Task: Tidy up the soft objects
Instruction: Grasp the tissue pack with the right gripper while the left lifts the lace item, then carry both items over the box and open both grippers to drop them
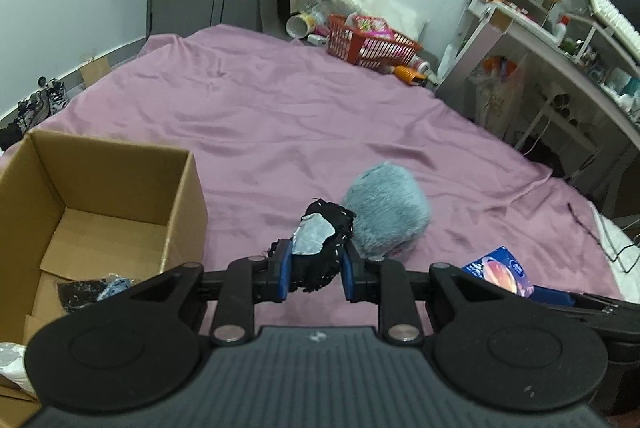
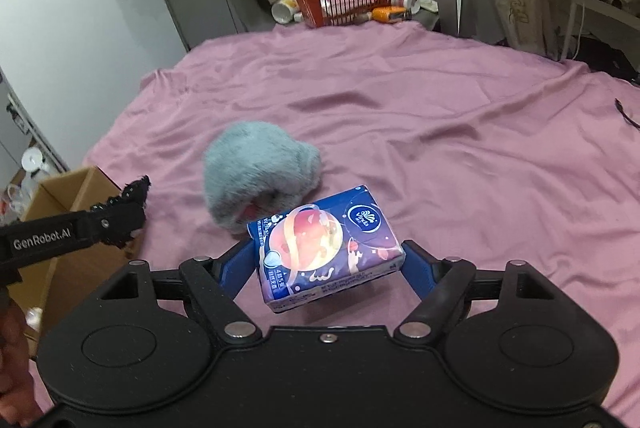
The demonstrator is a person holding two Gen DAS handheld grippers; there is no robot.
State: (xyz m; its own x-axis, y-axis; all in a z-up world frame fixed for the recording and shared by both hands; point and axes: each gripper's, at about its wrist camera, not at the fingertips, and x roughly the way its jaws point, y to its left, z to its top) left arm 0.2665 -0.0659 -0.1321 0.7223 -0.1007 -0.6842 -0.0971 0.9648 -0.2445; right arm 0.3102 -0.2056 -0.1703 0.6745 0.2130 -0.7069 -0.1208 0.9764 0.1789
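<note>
A wrinkled mauve bedsheet [image 1: 280, 115] with a soft sheen covered the bed, and on it lay a rounded, fluffy grey-blue fur hat [image 1: 386, 207], its pile thick and matted-looking. The left gripper [image 1: 314, 270] held its blue-padded jaws pinched on a crumpled black knitted piece with a pale grey patch [image 1: 320, 248], the frayed fabric bulging up and forward from between the pads, just in front of the fur hat. To its left stood an open brown cardboard box [image 1: 132, 183] with a dark bundle lying on its floor. The right gripper [image 2: 328, 262] had its blue jaws closed against the two short ends of a glossy, rectangular dark-blue tissue pack printed with a pink planet [image 2: 326, 246], which sat tilted between them, just beside the hat. The left gripper reached in level from the left in the right wrist view, above the box edge.
</note>
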